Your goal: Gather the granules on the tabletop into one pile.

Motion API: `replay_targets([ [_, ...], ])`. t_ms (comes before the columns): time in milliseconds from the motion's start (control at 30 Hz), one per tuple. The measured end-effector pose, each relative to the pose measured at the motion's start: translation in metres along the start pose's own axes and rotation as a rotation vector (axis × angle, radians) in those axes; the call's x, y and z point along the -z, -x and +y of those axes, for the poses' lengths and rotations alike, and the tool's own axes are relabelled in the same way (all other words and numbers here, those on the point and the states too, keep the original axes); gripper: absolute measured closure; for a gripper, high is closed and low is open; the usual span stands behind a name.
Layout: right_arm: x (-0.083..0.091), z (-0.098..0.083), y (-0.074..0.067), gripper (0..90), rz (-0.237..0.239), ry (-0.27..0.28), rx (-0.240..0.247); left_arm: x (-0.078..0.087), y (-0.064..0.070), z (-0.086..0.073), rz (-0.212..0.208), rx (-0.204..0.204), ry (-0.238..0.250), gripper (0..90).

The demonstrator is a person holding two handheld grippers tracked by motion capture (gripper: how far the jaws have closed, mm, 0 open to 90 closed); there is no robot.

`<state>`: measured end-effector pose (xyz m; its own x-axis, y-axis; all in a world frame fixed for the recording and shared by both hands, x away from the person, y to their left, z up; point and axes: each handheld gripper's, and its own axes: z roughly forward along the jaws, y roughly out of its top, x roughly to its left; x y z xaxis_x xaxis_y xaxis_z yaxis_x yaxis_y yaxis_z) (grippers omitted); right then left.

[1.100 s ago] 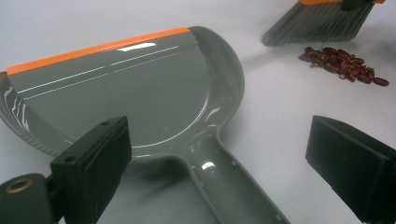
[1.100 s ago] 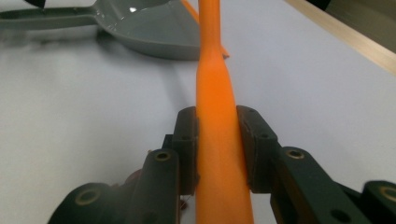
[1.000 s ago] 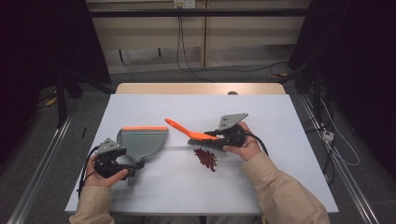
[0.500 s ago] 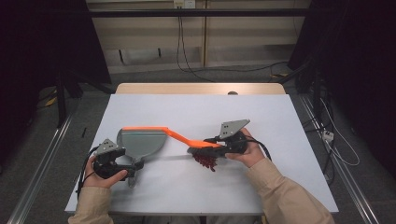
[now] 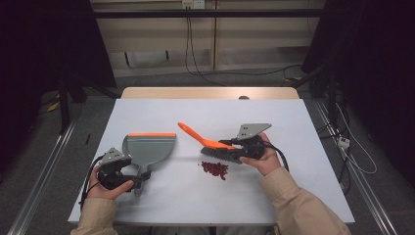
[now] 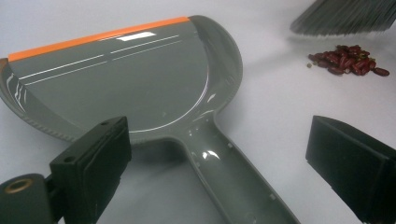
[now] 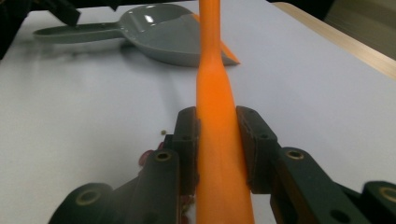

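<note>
Right gripper [image 5: 230, 145] clamped on orange handle of brush [image 5: 211, 145], pads pressing both sides of handle in right gripper view; dark bristles hang just above white table [image 5: 303, 147], right beside small heap of red beans [image 5: 215, 169]

Left gripper [image 5: 138, 179] near table's front left, jaws standing wide apart astride handle of grey dustpan [image 5: 148, 149], not touching it

Dustpan flat on table, orange lip facing away from person, scoop bare

Beans lie between dustpan and brush, apart from dustpan
</note>
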<state>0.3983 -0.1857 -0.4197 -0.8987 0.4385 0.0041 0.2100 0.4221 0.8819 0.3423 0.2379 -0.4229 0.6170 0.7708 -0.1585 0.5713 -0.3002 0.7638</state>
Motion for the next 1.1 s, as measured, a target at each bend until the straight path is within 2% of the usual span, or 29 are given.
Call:
replay_targets([
  [33,0.003,-0.001,0.001,71.3,-0.033,0.000,-0.014,0.000,0.000,0.000,0.003,-0.002,-0.005,6.5],
  [133,0.012,-0.006,0.002,71.3,-0.078,-0.011,-0.038,-0.001,0.002,-0.001,0.004,0.003,-0.012,6.5],
  [200,0.017,-0.009,0.004,71.2,-0.099,-0.014,-0.068,-0.003,0.003,-0.001,0.009,-0.001,-0.019,6.5],
  [333,0.023,-0.014,0.003,71.2,-0.156,-0.042,-0.079,-0.005,0.005,-0.001,0.011,-0.006,-0.029,6.6],
  [500,0.027,-0.019,0.006,71.1,-0.217,-0.057,-0.149,-0.004,0.007,-0.001,0.015,-0.010,-0.038,6.6],
  [533,0.027,-0.019,0.006,71.0,-0.222,-0.061,-0.149,-0.005,0.008,-0.001,0.014,-0.008,-0.039,6.6],
  [567,0.027,-0.019,0.006,70.9,-0.230,-0.069,-0.180,-0.005,0.007,-0.001,0.017,-0.009,-0.038,6.6],
  [667,0.024,-0.016,0.003,70.6,-0.257,-0.104,-0.218,-0.005,0.007,-0.001,0.012,-0.006,-0.028,6.6],
  [733,0.021,-0.013,0.000,70.5,-0.283,-0.126,-0.210,-0.005,0.007,-0.001,0.009,-0.005,-0.025,6.6],
  [833,0.017,-0.008,-0.002,70.4,-0.291,-0.152,-0.234,-0.005,0.007,-0.001,0.006,-0.004,-0.025,6.6],
  [933,0.013,-0.005,-0.003,70.9,-0.323,-0.180,-0.244,-0.005,0.007,-0.001,0.008,-0.006,-0.028,6.6],
  [1033,0.014,-0.001,-0.005,71.2,-0.338,-0.206,-0.315,-0.005,0.006,-0.001,0.009,-0.008,-0.030,6.6],
  [1100,0.016,-0.002,-0.009,71.3,-0.368,-0.202,-0.365,-0.005,0.006,-0.001,0.007,-0.006,-0.028,6.6],
])
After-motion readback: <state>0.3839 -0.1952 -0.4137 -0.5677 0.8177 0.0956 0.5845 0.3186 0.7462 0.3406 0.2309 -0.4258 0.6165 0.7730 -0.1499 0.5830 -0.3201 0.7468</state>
